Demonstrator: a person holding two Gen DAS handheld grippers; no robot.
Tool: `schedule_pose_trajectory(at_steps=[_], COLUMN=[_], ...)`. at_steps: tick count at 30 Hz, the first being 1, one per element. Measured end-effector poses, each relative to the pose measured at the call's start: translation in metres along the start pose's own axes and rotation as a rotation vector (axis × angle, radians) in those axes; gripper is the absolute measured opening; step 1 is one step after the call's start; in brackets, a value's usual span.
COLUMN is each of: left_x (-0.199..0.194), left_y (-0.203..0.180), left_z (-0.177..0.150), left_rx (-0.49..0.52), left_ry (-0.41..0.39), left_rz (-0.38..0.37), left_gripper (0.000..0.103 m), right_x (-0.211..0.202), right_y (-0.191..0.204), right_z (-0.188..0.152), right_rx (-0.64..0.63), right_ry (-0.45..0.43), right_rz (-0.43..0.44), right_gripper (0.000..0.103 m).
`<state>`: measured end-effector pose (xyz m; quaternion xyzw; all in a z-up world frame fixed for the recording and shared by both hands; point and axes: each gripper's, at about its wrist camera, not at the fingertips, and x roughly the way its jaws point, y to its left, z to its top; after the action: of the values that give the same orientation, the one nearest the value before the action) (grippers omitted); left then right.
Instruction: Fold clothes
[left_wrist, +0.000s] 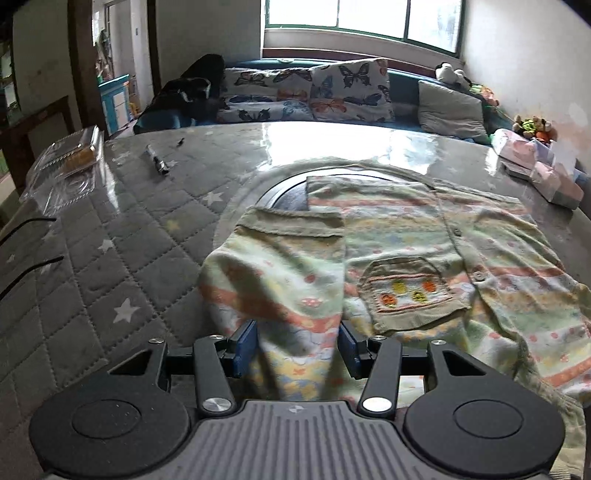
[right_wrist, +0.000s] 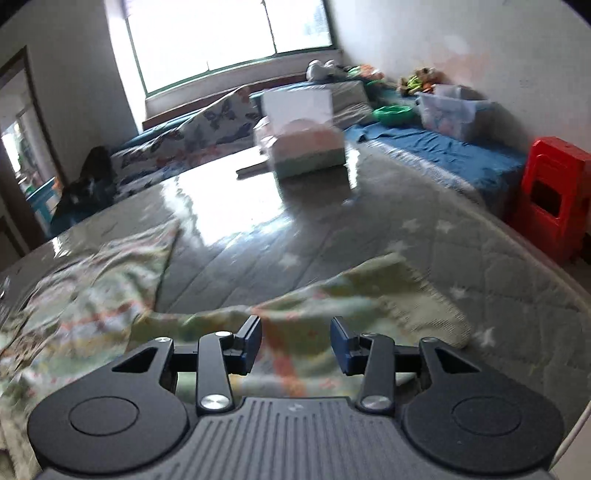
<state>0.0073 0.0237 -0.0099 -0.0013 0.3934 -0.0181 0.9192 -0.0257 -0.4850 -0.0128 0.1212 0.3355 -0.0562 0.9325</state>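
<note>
A child's patterned shirt (left_wrist: 424, 258) is being shown spread over a round table (left_wrist: 110, 258) that is being covered by a grey quilted cloth with white stars under clear plastic. One sleeve (left_wrist: 280, 266) is being seen folded inward across the shirt's front, beside an embroidered chest pocket (left_wrist: 410, 295). The left gripper (left_wrist: 298, 349) is being held low over the near edge of the sleeve, its blue-padded jaws standing apart with fabric lying between them but not being pinched. In the blurred right wrist view, the right gripper (right_wrist: 295, 345) is being held over another part of the garment near the table's edge, its jaws also standing apart with cloth beneath them. A clear plastic clamshell box (left_wrist: 70, 162) is being seen at the far left of the table, and pastel tissue packs (left_wrist: 546, 173) are lying at the far right. Butterfly-print cushions (left_wrist: 332, 92) are being seen beyond the table
</note>
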Motion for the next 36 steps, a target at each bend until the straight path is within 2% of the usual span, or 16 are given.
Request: schedule_pose_trajectory(at_steps=[7,12,16,23,27,29,31,36], left_x=[-0.004,-0.003,0.013,0.059,0.072,0.071,0.068,0.044], left_y=[-0.009,-0.018,-0.025,-0.037,-0.037,-0.031,-0.023,0.008], left_z=[0.006,0.02,0.037,0.053,0.054,0.055,0.057,0.061], left_rx=[0.017,0.046,0.07,0.09,0.087,0.071,0.05,-0.037], left_ry=[-0.021,-0.062,-0.072,-0.035,-0.027,-0.031,-0.035,-0.088], left_rz=[-0.015,-0.01,-0.02,-0.004,0.005,0.008,0.012,0.047], left_gripper=[0.052,0.052,0.052,0.05,0.039,0.026,0.008,0.003], right_x=[0.028,0.033,0.034,0.035,0.036,0.036,0.036,0.036], right_y=[-0.009,-0.002,0.001,0.001,0.002,0.003,0.003,0.002], right_z=[0.006,0.007,0.006,0.007,0.007,0.007,0.007,0.007], right_rx=[-0.06,-0.088,-0.1,-0.101,-0.106,-0.108,-0.107,-0.106], right_ry=[-0.002,0.001,-0.003,-0.002,-0.003,-0.003,-0.005,-0.004], right_rz=[-0.11,-0.129,-0.14,-0.133,-0.13,-0.131,-0.13,-0.125], right_gripper=[0.041,0.05,0.053,0.056,0.061,0.062,0.063,0.063])
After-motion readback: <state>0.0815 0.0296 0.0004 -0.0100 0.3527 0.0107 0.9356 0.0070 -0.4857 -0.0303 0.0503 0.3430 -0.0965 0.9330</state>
